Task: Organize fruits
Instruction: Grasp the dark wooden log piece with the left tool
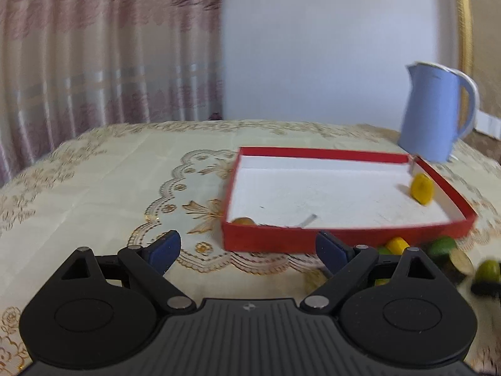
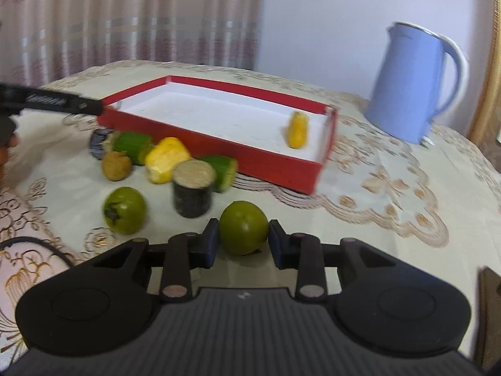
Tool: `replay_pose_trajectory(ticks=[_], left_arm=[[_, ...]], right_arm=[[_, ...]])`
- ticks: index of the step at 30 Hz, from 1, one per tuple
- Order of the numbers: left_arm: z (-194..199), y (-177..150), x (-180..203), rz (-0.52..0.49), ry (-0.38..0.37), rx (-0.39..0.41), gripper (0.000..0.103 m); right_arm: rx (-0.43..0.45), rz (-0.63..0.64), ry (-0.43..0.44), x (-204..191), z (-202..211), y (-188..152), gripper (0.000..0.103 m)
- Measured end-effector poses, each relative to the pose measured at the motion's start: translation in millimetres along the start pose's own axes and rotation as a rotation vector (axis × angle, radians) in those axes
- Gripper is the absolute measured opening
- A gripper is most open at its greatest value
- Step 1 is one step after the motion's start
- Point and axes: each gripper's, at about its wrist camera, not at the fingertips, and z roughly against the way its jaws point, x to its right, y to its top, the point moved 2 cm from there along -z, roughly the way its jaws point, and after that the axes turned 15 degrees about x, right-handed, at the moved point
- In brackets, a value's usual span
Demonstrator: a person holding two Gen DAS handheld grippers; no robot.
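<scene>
Left gripper (image 1: 247,247) gapes wide at the bottom of its frame, holding nothing. Right of it, the red tray (image 1: 269,240) holds a yellow piece (image 1: 421,188). Right gripper (image 2: 242,239) brackets a green fruit (image 2: 243,232) at lower centre; contact unclear.

The left gripper (image 1: 247,247) hovers with jaws spread wide. The right gripper (image 2: 243,239) brackets a green tomato (image 2: 243,232), jaws close beside it.
</scene>
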Motion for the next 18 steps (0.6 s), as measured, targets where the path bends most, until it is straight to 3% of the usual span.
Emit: replay_pose_trajectory(ticks=[2, 6, 12, 18], left_arm=[[3.7, -2.5, 9.0, -0.059, -0.021, -0.007, 0.094], [0.5, -5.0, 19.8, -0.133, 0.024, 0.0, 0.093], [-1.4, 2.1, 21.3, -0.01, -0.048, -0.046, 0.093], [-6.9, -1.9, 24.2, -0.027, -0.041, -0.09, 0.095]], right_arm=[[0.002, -0.003, -0.023, 4.9, 0.9, -1.9, 0.031], [0.005, -0.03, -0.004, 9.3, 1.3, -1.8, 0.032], [0.005, -0.023, 0.014, 7.6, 0.6, -1.5, 0.032], [0.005, -0.038, 0.021, 6.9, 0.1, -1.2, 0.032]])
